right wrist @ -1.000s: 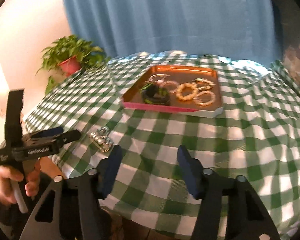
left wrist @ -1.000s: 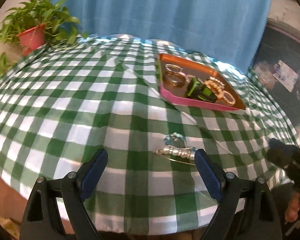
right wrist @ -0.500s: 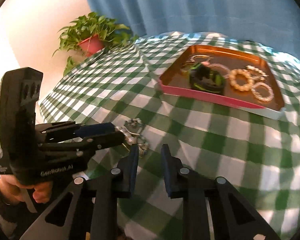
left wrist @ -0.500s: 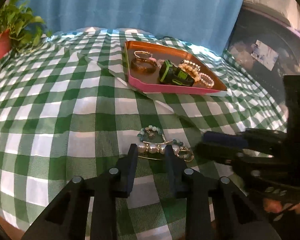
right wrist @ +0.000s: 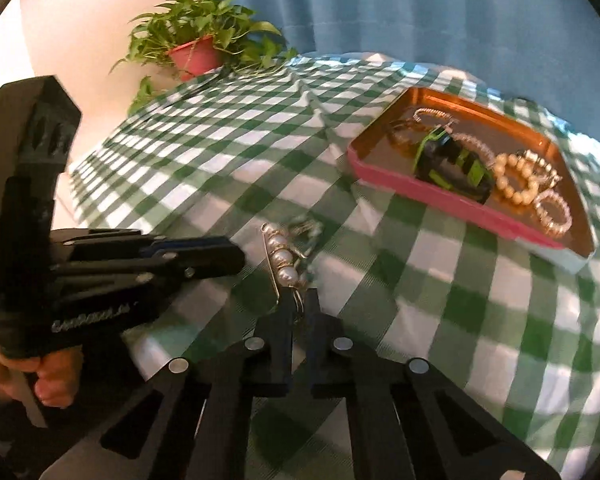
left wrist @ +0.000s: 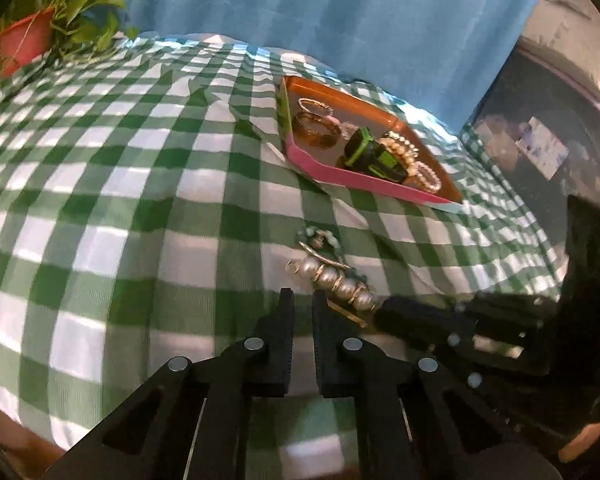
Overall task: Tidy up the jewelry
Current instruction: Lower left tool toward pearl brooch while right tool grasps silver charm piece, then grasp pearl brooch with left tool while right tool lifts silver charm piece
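right gripper [right wrist: 300, 300], nearly closed, pinches the pearl pin [right wrist: 282, 258]'s wire end; left gripper [left wrist: 303, 300], nearly closed, holds nothing. thin wire may slip before reaching tray [right wrist: 440, 196].

Tail end of the gold-wire pin strung with white pearls [right wrist: 281, 255] lost between the black fingers of the right gripper [right wrist: 299, 299], actual contact impossible to confirm. Green-beaded loop [left wrist: 320, 240] behind it smeared by motion blur, bead count unreadable. Red-potted leafy plant [left wrist: 28, 38] cropped by the left-wrist lens rim.
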The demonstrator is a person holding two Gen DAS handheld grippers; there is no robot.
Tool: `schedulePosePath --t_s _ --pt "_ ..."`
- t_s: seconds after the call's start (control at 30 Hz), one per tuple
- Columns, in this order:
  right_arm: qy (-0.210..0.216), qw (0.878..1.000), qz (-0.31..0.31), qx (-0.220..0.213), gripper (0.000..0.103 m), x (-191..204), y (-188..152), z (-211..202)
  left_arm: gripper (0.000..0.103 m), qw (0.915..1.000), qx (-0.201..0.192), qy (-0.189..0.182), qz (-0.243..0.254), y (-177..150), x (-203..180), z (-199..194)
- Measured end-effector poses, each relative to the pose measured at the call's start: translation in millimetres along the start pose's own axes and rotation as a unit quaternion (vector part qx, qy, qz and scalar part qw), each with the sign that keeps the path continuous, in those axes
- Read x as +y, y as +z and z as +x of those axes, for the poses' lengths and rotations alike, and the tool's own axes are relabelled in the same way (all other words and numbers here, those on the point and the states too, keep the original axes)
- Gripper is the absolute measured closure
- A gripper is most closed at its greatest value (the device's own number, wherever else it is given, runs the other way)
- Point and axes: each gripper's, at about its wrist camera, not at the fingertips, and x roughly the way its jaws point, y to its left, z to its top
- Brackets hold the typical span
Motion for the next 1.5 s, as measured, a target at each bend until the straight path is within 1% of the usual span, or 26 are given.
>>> schedulePosePath --t_s 0.07,0.13,0.2,0.23,0.33,0.43,0.47,0.5,0.57,0.63,0.67,0.73,0.77,0.83,0.9,0.97,1.0,1.03,1.07,1.1,1.13,1.23,1.27,1.33,1.43,1.5 --pt "0.009 1.0 0.006 0.003 0.099 3.0 -6.6 -4.8 0.092 0.9998 0.011 -0.018 -0.005 -2.3 -2.1 1.7" --pt "0.034 0.999 0.017 0.012 0.098 6.1 -10.5 -6.9 0.092 0.9996 0.017 -0.02 -0.01 -2.6 -4.6 3.8" --pt "0.023 1.0 0.013 0.014 0.098 9.4 -12.4 -9.4 0.088 0.9995 0.019 -0.018 -0.019 -2.4 -4.9 2.6" --pt "0.017 1.0 0.018 0.011 0.096 7.2 -12.1 -11.1 0.087 0.9993 0.019 -0.021 -0.025 -2.5 -3.8 2.1" --pt "0.017 0.999 0.045 -0.007 0.094 -5.7 -7.1 -17.0 0.081 0.9988 0.02 -0.026 -0.036 -2.0 -3.4 1.5" --pt "0.003 0.999 0.044 -0.014 0.092 -13.6 0.8 -17.9 0.07 0.9988 0.02 -0.031 -0.032 -0.1 -8.0 1.2" --pt "0.0 0.999 0.042 -0.014 0.092 -15.1 3.2 -17.1 0.064 0.9986 0.023 -0.03 -0.036 0.9 -9.6 3.4" --pt "0.003 0.999 0.038 -0.014 0.092 -16.5 5.4 -15.8 0.062 0.9984 0.021 -0.031 -0.041 1.7 -10.8 4.9" --pt "0.005 0.999 0.032 -0.013 0.092 -17.1 6.7 -12.8 0.061 0.9987 0.02 -0.027 -0.038 4.3 -14.2 8.3" --pt "0.009 0.999 0.03 -0.008 0.092 -17.9 6.4 -6.9 0.067 0.9997 0.017 -0.007 -0.016 6.9 -18.5 11.0" --pt "0.01 0.999 0.03 -0.006 0.092 -18.2 6.1 -4.1 0.082 0.9998 0.017 0.014 -0.002 8.5 -18.9 12.7" --pt "0.009 1.0 0.026 -0.008 0.092 -17.5 6.3 0.4 0.087 0.9998 0.016 0.01 0.0 12.2 -13.3 12.2" --pt "0.014 1.0 0.024 -0.008 0.092 -16.4 6.6 2.7 0.094 0.9998 0.015 0.009 -0.004 13.6 -9.5 11.4" --pt "0.014 1.0 0.015 -0.006 0.088 -12.3 7.8 7.5 0.095 0.9998 0.012 0.013 -0.005 16.1 -1.3 9.8" --pt "0.014 1.0 0.009 -0.009 0.082 -7.9 10.6 10.6 0.097 0.9999 0.012 0.004 -0.012 15.5 3.3 9.1" --pt "0.008 1.0 0.005 -0.01 0.082 -4.8 13.0 14.6 0.101 0.9999 0.013 0.009 -0.006 14.1 2.6 8.7" --pt "0.002 1.0 0.0 -0.011 0.082 -3.3 14.1 16.0 0.102 0.9998 0.019 0.011 -0.004 12.6 2.3 10.8" --pt "-0.005 1.0 -0.007 -0.01 0.092 -1.6 15.1 17.4 0.102 0.9998 0.02 0.003 -0.005 11.6 1.9 12.0" --pt "-0.022 1.0 -0.016 -0.008 0.092 0.0 15.6 18.2 0.102 0.9997 0.024 -0.007 -0.008 11.3 0.9 13.0" --pt "-0.028 0.999 -0.02 -0.008 0.093 0.0 14.9 17.1 0.102 0.9994 0.027 -0.02 -0.01 11.8 -1.3 13.8" --pt "-0.029 0.999 -0.02 -0.008 0.093 -1.3 13.9 15.6 0.102 0.9994 0.025 -0.023 -0.008 12.2 -4.4 13.2" --pt "-0.059 0.998 -0.015 -0.008 0.093 -11.5 3.8 2.7 0.102 0.9998 0.018 -0.011 -0.005 13.0 -12.9 9.4" --pt "-0.068 0.998 -0.009 -0.008 0.098 -17.7 -0.3 -4.2 0.098 0.9996 0.025 -0.004 -0.006 12.4 -14.6 10.8" --pt "-0.088 0.996 0.002 -0.013 0.098 -31.7 -6.9 -19.9 0.094 0.9991 0.043 0.003 -0.001 8.9 -18.5 15.4" --pt "-0.109 0.994 0.022 -0.016 0.098 -55.8 -19.4 -39.8 0.085 0.9991 0.041 0.008 0.006 7.3 -23.7 14.8" --pt "-0.112 0.993 0.032 -0.012 0.098 -66.1 -25.5 -45.8 0.075 0.9992 0.04 0.006 0.004 8.0 -24.6 14.4"
